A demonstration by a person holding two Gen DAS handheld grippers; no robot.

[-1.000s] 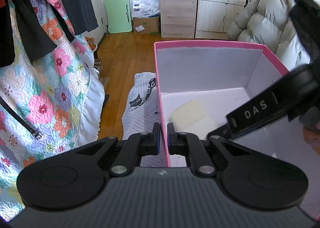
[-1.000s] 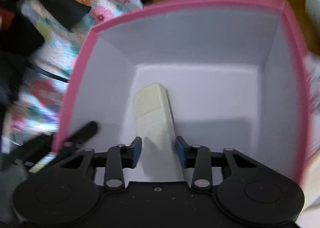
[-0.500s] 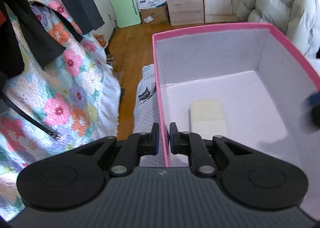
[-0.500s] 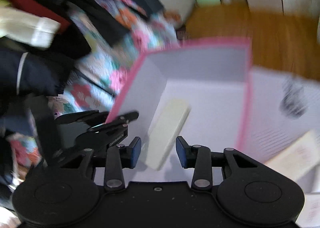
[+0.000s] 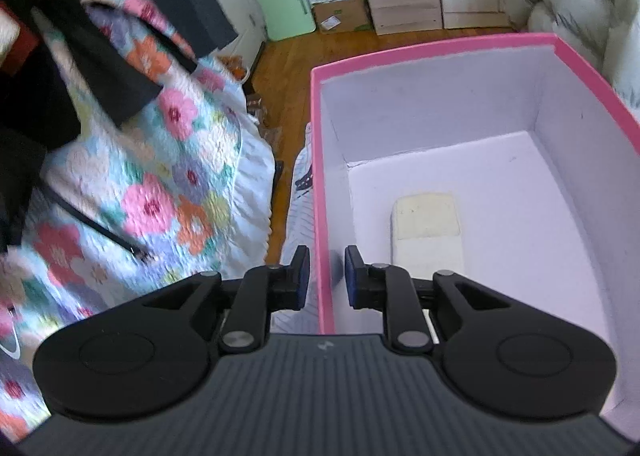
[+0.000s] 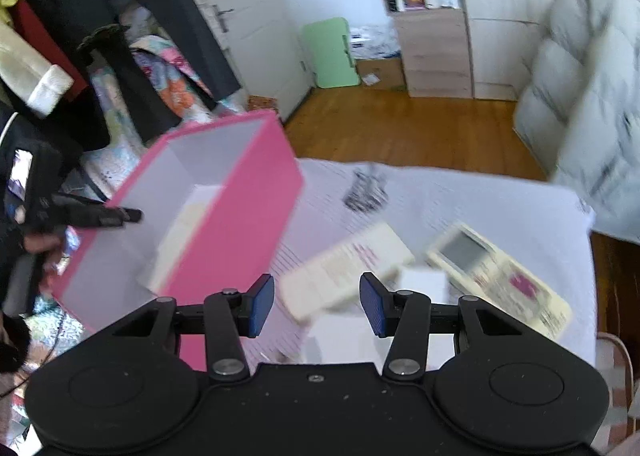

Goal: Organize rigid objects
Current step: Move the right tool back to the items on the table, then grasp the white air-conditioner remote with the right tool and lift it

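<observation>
Currently the left gripper [image 5: 327, 276] straddles the left wall of the pink box [image 5: 436, 50]; jaws opening, pads on either side of that wall, a gap visible each side, not pressing; inside the box, a cream remote [image 5: 426, 230] lies flat on the floor near the same wall. Right gripper [image 6: 317, 305] sits right of the box, over the white bedsheet [image 6: 500, 200]; jaws opening, nothing between them; beyond the fingertips, a white remote [image 6: 348, 268] and a beige remote with a screen [image 6: 496, 268] lie on the sheet, blurred.
</observation>
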